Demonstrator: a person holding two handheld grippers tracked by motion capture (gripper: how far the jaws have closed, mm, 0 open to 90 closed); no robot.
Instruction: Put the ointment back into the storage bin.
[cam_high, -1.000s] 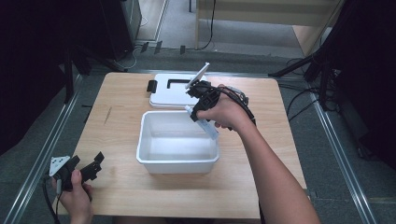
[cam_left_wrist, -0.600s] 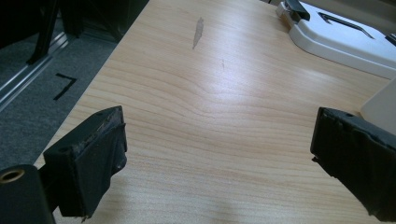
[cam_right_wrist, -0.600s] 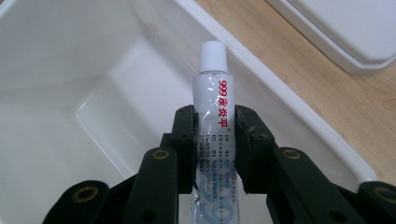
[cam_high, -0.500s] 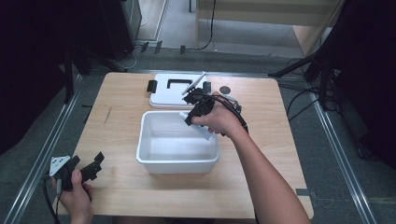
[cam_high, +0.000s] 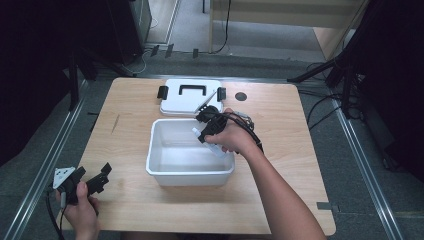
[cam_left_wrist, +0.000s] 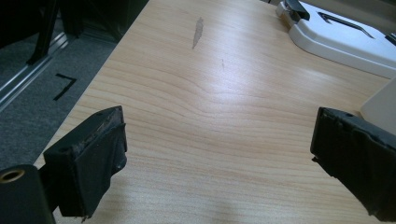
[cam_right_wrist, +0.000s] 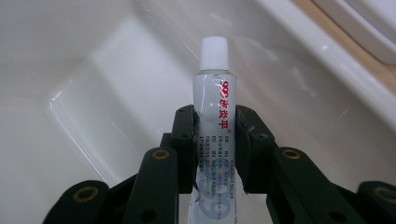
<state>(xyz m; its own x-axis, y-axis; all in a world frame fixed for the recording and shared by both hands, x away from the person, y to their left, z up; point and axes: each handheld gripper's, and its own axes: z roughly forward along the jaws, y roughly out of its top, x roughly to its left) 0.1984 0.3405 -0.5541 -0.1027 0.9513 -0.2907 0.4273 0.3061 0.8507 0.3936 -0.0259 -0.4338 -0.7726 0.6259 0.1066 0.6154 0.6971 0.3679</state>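
A small white tube (cam_right_wrist: 215, 100) with a ribbed white cap and red print sits between the black pads of my right gripper (cam_right_wrist: 215, 116), which is shut on it. That gripper (cam_high: 204, 129) hangs inside the upper right part of the white plastic bin (cam_high: 165, 176), cap pointing toward the bin's floor and far wall. The tube (cam_high: 197, 132) shows as a small white tip in the high view. My left gripper (cam_high: 97, 178) rests open near the table's front left corner, and in the left gripper view its jaws (cam_left_wrist: 219, 154) stand wide apart over bare wood.
The bin's white lid (cam_high: 190, 98) with black handle and latches lies flat behind the bin, seen too as the lid (cam_left_wrist: 341, 37) in the left gripper view. A dark round hole (cam_high: 241, 96) marks the tabletop right of it. The wooden table (cam_high: 300, 150) ends in metal rails on both sides.
My right gripper has come down and slightly left with the tube, from above the bin's far right rim into the bin. The left gripper has stayed put.
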